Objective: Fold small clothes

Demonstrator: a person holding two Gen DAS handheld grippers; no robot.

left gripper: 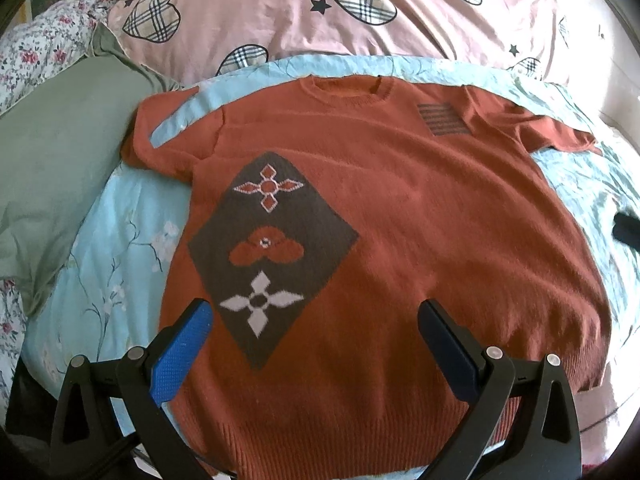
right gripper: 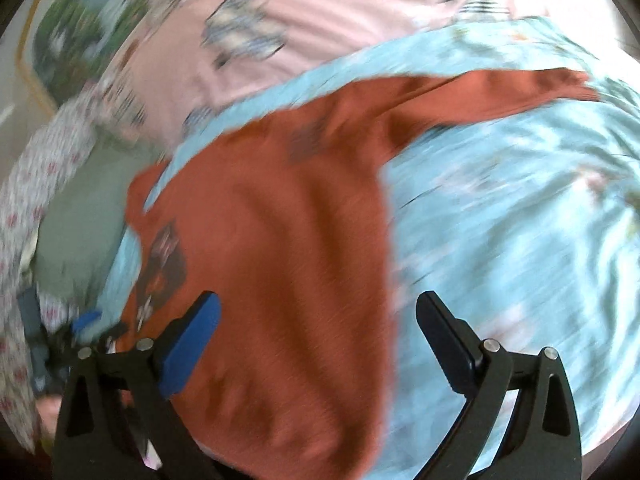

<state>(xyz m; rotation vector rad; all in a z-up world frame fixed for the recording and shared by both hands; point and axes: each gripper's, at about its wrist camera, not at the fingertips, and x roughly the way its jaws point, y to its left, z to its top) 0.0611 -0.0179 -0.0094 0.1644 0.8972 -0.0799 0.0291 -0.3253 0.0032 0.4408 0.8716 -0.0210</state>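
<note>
An orange sweater (left gripper: 400, 220) lies spread flat, front up, on the light blue bed sheet (left gripper: 120, 240). The left gripper (left gripper: 316, 312) and right gripper (right gripper: 318, 308) both hover over it, jaws wide apart and grasping nothing.

Soft, even daylight fills both views, brightest toward the right edge, where the bed's far side washes out to white. Shadows are faint. The left wrist view is sharp; the orange sweater (left gripper: 400, 208) shows its knit clearly. The right wrist view is smeared by motion blur, its fabric patterns streaked. Fisheye curvature bends both pictures, with dark vignetting in the corners.
</note>
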